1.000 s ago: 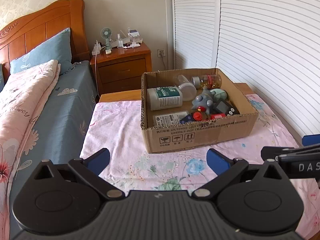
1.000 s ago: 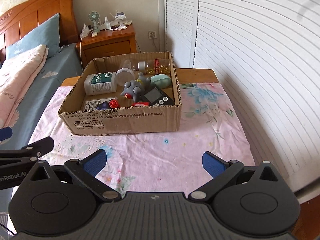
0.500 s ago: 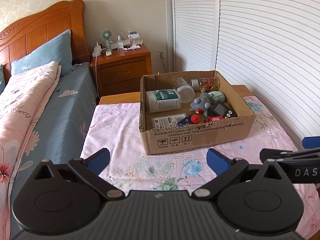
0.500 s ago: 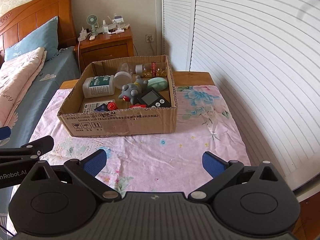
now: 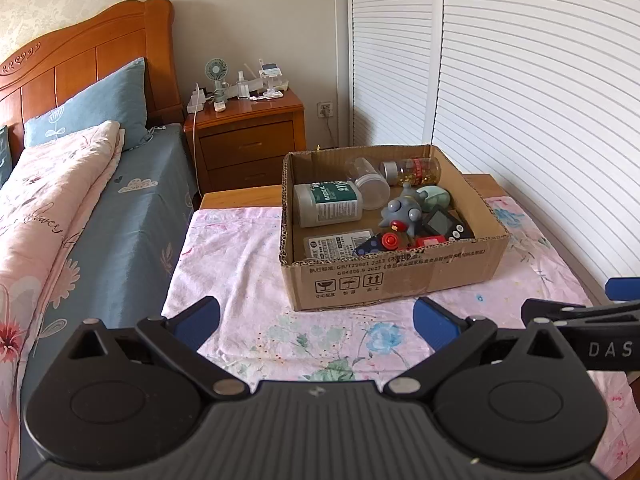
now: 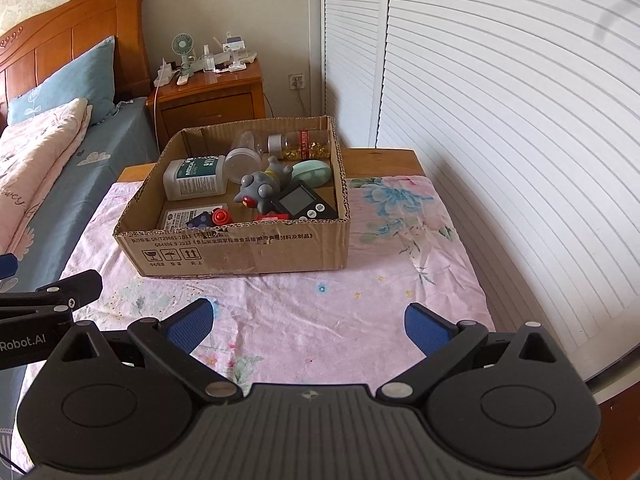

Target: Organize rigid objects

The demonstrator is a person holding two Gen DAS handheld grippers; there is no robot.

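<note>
A cardboard box (image 5: 400, 280) stands on the table's pink floral cloth; it also shows in the right wrist view (image 6: 248, 256). Inside lie a white medical bottle (image 5: 326, 204), a clear cup (image 5: 370, 184), a jar of yellow capsules (image 5: 412, 170), a grey toy (image 5: 400, 212), a green case (image 5: 434, 198), a black device (image 5: 448, 226) and a red knob (image 5: 390, 241). My left gripper (image 5: 316, 320) is open and empty, in front of the box. My right gripper (image 6: 308, 322) is open and empty, to its right.
A bed with a blue sheet (image 5: 120, 216) and pink quilt (image 5: 44, 200) runs along the table's left side. A wooden nightstand (image 5: 244, 136) with small items stands behind. White louvred doors (image 5: 520, 100) line the right. Bare cloth (image 6: 400, 248) lies right of the box.
Both grippers have drawn back and risen a little from the box, which now looks smaller and farther. Both stay open. Nothing in the box moved.
</note>
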